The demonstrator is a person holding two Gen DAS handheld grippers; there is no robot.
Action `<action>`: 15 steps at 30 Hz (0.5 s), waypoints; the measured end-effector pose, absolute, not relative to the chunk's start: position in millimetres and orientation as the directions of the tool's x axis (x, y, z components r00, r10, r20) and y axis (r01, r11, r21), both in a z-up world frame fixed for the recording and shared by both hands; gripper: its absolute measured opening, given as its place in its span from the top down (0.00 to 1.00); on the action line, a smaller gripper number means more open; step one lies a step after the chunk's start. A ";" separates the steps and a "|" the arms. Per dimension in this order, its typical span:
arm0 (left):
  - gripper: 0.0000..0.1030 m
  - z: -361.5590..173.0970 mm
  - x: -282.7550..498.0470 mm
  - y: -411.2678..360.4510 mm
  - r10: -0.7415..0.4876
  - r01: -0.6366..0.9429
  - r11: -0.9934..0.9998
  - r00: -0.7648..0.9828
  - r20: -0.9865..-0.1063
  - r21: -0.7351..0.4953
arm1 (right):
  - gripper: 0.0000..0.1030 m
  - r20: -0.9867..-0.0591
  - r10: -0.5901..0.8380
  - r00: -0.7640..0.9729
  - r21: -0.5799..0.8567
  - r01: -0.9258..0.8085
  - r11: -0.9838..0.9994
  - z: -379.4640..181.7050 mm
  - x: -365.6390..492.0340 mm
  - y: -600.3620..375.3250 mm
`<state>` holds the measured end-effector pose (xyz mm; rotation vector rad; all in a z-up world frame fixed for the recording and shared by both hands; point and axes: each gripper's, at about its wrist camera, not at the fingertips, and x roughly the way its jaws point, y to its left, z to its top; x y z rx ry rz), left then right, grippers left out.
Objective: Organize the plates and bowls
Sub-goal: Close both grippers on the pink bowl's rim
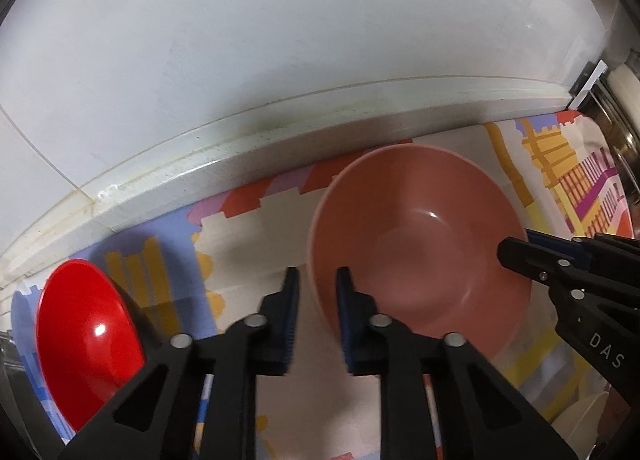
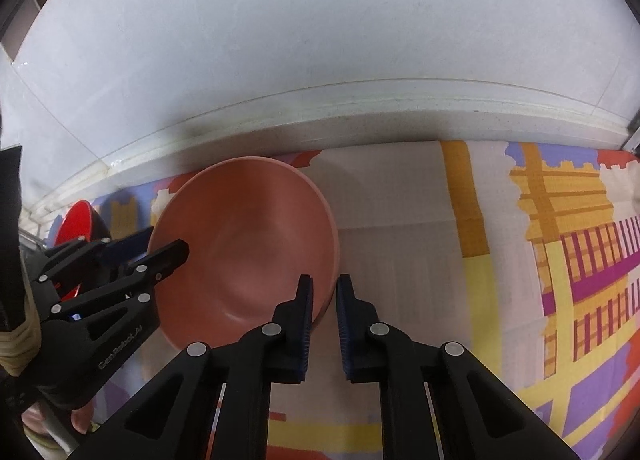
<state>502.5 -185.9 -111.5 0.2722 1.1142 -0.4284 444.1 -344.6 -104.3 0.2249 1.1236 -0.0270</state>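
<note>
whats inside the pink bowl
The pink bowl looks empty: bare glossy inside, nothing lying in it. The left gripper and right gripper straddle its rim, covering small patches near it.

Ahead of my fingers rises a plain white wall [image 1: 280, 40], its pale ledge [image 2: 360, 108] speckled and grimy along the seam. Under my fingers spreads a patterned cloth [image 2: 560, 260] in yellow, purple, orange and red, softly lit.

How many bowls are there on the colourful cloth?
2. A big pink bowl sits in the middle of the cloth, near the white ledge. A smaller red bowl sits by the cloth's left edge. More could be hidden outside the pictures.
</note>
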 end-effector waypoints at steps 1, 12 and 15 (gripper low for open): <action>0.88 -111.1 501.7 -187.1 -0.189 0.460 0.888 0.375 -0.908 0.005 | 0.88 -0.895 0.094 0.435 0.168 0.135 0.976 -104.1 444.2 -344.8; 0.89 -90.3 486.5 -183.3 -0.187 0.430 0.903 0.415 -0.890 0.011 | 0.88 -0.889 0.118 0.443 0.201 0.145 0.969 -95.3 437.0 -347.4; 0.89 -79.9 477.9 -184.1 -0.198 0.433 0.901 0.431 -0.880 0.010 | 0.88 -0.880 0.113 0.461 0.200 0.142 0.969 -86.0 428.3 -345.5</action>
